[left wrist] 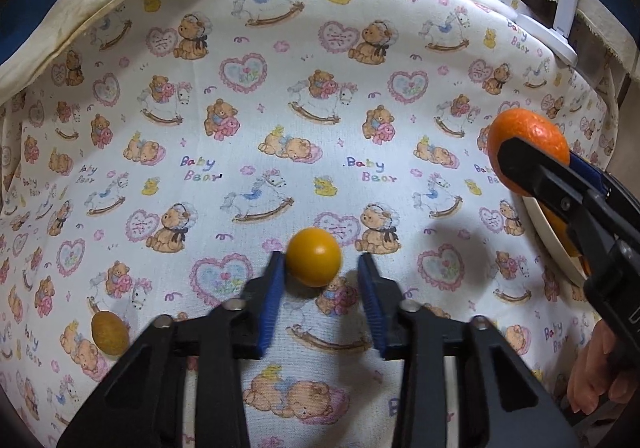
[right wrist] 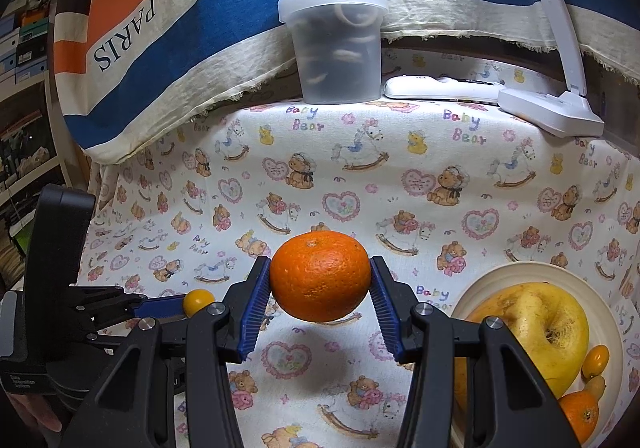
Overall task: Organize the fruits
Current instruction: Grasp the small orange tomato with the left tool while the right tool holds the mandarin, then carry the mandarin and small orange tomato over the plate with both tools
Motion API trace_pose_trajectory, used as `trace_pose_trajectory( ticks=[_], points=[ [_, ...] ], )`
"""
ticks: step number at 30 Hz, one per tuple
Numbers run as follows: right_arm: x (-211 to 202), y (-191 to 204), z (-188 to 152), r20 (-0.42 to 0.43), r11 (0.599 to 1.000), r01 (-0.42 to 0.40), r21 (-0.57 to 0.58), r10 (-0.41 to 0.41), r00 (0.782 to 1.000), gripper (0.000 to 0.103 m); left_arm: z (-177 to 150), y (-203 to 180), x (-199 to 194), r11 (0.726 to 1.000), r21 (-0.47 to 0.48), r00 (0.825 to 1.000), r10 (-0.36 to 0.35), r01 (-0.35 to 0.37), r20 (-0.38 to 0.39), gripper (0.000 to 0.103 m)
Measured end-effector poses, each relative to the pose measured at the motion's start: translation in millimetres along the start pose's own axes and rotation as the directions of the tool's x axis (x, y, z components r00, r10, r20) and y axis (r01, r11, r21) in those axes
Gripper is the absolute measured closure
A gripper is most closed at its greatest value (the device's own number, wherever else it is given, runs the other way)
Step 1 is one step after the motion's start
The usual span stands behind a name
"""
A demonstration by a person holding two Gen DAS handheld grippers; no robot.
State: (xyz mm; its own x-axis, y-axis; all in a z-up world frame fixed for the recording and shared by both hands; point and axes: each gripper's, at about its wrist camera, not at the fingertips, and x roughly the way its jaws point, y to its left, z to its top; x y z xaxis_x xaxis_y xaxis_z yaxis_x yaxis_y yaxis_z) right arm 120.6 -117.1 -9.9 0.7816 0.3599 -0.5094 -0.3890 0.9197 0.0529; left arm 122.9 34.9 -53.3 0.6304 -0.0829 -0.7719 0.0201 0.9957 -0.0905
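Fruit is split between my two tools: my right gripper [right wrist: 320,280] has its jaws pinching an orange [right wrist: 320,275] by its sides, lifted clear of the table [right wrist: 400,176] so its shadow falls on the bear-print cloth below, which I judge is the carry toward the plate [right wrist: 484,280] at lower right. That plate already holds a large yellow apple [right wrist: 532,332], a small yellow tomato [right wrist: 595,360] and a second orange [right wrist: 580,414], so free room looks tight and I would aim for the near rim. My left gripper [left wrist: 322,272] sits low with jaws spread around a small round yellow fruit [left wrist: 314,257]; the left pad seems to touch it, the right stands apart, so it is not gripped yet. A brownish oval fruit [left wrist: 110,333] lies alone on the cloth to the left, well apart. At the back stand a lidded plastic tub [right wrist: 336,48], a white remote [right wrist: 440,88] and a lamp base [right wrist: 552,112], none in my path.
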Motion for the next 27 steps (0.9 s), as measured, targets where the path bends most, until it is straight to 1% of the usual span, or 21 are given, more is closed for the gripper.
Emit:
trace_pose_trajectory(
  ticks=[1,5,8,11,14,17,20,22,24,27],
  points=[
    [-0.2,-0.1,0.1,-0.001,1.0,0.0,0.002,0.0,1.0,0.052,0.4,-0.5,1.3,1.0,0.0,1.0,0.0,0.0,0.002,0.076],
    [-0.3,-0.6,0.3,-0.001,1.0,0.0,0.007,0.0,1.0,0.052,-0.1,0.3,-1.7,1.0,0.005,1.0,0.002,-0.002,0.015,0.076],
    [-0.5,-0.8,0.6,-0.001,1.0,-0.001,0.008,0.001,1.0,0.052,-1.2,-1.4,-9.6,1.0,0.019,0.999,0.008,-0.009,0.047,0.076],
    [-0.5,-0.9,0.6,0.001,1.0,0.0,0.005,0.0,1.0,0.052,-3.1,-6.0,-19.6,0.999,0.04,0.995,0.027,-0.031,0.099,0.076],
    [-2.6,-1.0,0.5,0.011,1.0,-0.001,0.001,0.0,1.0,0.052,-5.9,-8.4,-32.8,0.997,0.05,0.985,0.045,-0.054,0.167,0.076],
    [-8.1,-1.8,0.1,0.042,1.0,0.024,0.006,-0.024,0.999,0.052,-7.8,-7.5,-43.0,0.998,0.045,0.975,0.041,-0.052,0.22,0.076],
    [-14.4,-3.1,0.0,0.073,0.999,0.031,0.016,-0.032,0.997,0.052,-8.4,-5.2,-50.5,0.999,0.026,0.964,0.034,-0.042,0.264,0.076],
    [-16.2,-3.3,-0.1,0.082,0.999,0.036,0.018,-0.037,0.996,0.052,-9.4,-4.5,-56.4,0.999,0.018,0.951,0.031,-0.038,0.306,0.076],
    [-17.5,-2.5,-0.2,0.089,0.999,0.034,0.014,-0.035,0.995,0.052,-10.3,-7.3,-62.9,0.998,0.028,0.937,0.044,-0.058,0.348,0.076],
    [-19.7,0.6,-0.9,0.1,0.999,0.036,0.0,-0.035,0.994,0.052,-12.7,-14.4,-67.3,0.995,0.059,0.921,0.052,-0.081,0.386,0.076]
  ],
)
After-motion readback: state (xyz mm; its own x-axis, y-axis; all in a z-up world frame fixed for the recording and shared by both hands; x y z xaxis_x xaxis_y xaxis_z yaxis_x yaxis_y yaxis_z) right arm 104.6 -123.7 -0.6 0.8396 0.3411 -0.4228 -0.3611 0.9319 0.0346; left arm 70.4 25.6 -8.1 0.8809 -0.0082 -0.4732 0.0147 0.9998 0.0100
